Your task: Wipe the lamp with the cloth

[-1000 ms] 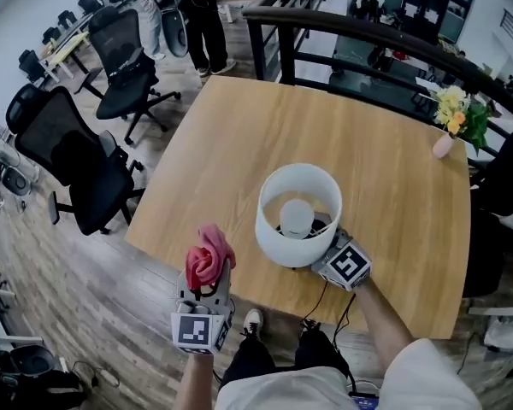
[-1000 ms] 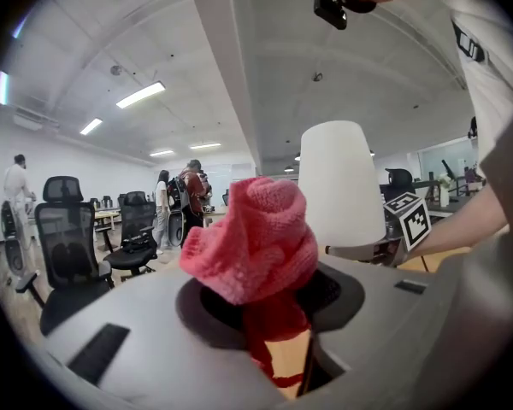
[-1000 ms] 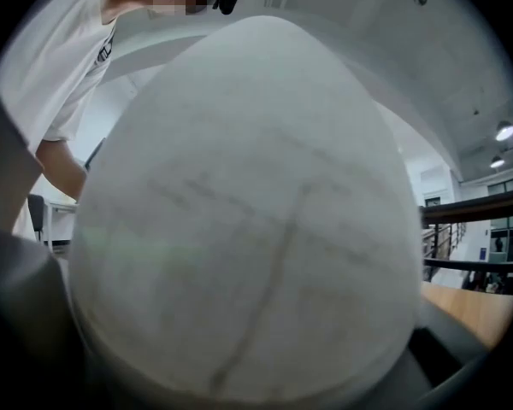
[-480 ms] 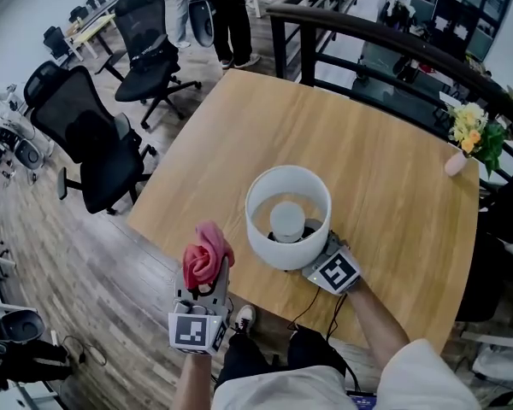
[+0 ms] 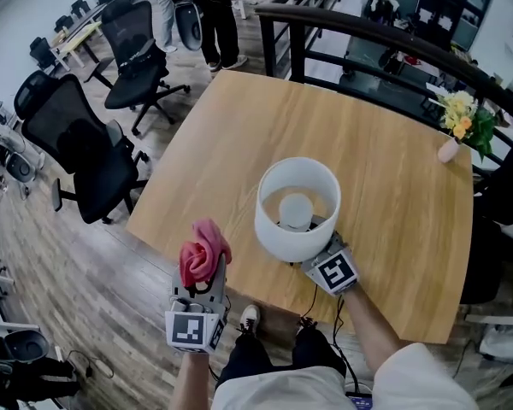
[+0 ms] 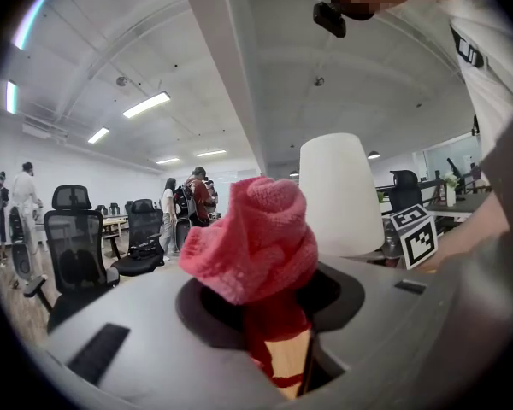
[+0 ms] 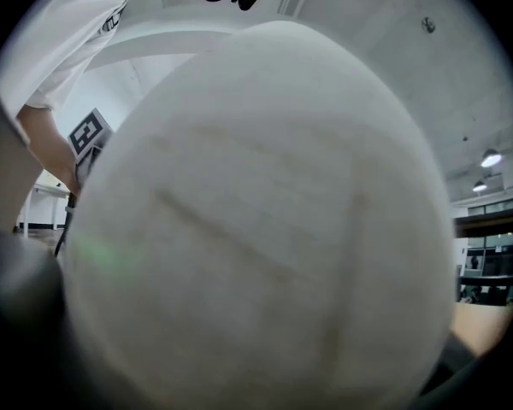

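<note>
A lamp with a white drum shade (image 5: 297,207) stands near the front edge of the wooden table (image 5: 239,135); its bulb shows inside the shade. My left gripper (image 5: 202,270) is off the table's front left edge, shut on a bunched pink cloth (image 5: 203,251) that sticks up from the jaws (image 6: 256,242). The lamp (image 6: 340,196) stands apart to its right. My right gripper (image 5: 323,260) reaches under the shade at the lamp's foot, its marker cube (image 5: 335,272) showing. Its jaws have just been closing, but the shade (image 7: 265,229) fills its view and hides them and anything between them.
Black office chairs (image 5: 77,148) stand on the wood floor left of the table. A small vase of flowers (image 5: 456,126) sits at the table's far right corner. A black railing (image 5: 368,32) runs behind. People stand far back (image 5: 209,7). A cable (image 5: 318,301) hangs below the front edge.
The head view has swung a little. Both grippers, the cloth and the lamp keep much the same places relative to one another.
</note>
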Action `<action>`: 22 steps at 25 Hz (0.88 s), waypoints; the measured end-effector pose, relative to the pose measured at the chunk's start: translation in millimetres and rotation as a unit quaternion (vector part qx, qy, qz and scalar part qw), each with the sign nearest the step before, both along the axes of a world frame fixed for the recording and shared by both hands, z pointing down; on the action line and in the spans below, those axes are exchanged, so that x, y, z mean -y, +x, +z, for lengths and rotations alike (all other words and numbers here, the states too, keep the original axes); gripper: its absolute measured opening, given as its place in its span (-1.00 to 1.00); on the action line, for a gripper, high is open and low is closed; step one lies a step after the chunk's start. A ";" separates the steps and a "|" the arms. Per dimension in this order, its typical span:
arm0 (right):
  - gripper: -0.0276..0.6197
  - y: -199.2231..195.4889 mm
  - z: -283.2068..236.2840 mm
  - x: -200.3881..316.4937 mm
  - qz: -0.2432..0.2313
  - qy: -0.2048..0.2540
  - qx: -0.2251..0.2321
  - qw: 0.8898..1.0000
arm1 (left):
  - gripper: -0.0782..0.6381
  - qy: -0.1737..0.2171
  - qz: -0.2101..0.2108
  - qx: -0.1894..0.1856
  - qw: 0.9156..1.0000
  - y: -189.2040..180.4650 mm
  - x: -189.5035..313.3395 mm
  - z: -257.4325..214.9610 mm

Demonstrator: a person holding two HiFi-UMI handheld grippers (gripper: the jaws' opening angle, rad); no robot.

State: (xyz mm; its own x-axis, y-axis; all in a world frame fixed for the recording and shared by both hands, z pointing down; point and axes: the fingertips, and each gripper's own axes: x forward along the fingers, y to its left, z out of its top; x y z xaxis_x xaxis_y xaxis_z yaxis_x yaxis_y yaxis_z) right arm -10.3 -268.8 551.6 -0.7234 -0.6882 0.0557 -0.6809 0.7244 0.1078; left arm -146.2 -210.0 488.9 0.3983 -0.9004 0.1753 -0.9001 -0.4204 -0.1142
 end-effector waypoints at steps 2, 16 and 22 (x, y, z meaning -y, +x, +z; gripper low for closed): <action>-0.69 1.3 -0.9 0.1 0.032 -0.006 0.001 0.999 | -0.33 -0.001 0.012 0.000 1.000 -6.1 1.5 0.4; -0.69 10.7 -3.0 -4.1 0.276 -0.004 -0.005 0.961 | -0.33 -0.007 0.116 -0.004 0.993 -50.2 18.8 -6.5; -0.70 21.9 -3.1 -8.0 0.390 -0.002 0.003 0.921 | -0.33 0.000 0.155 -0.008 0.988 -54.6 24.0 -9.1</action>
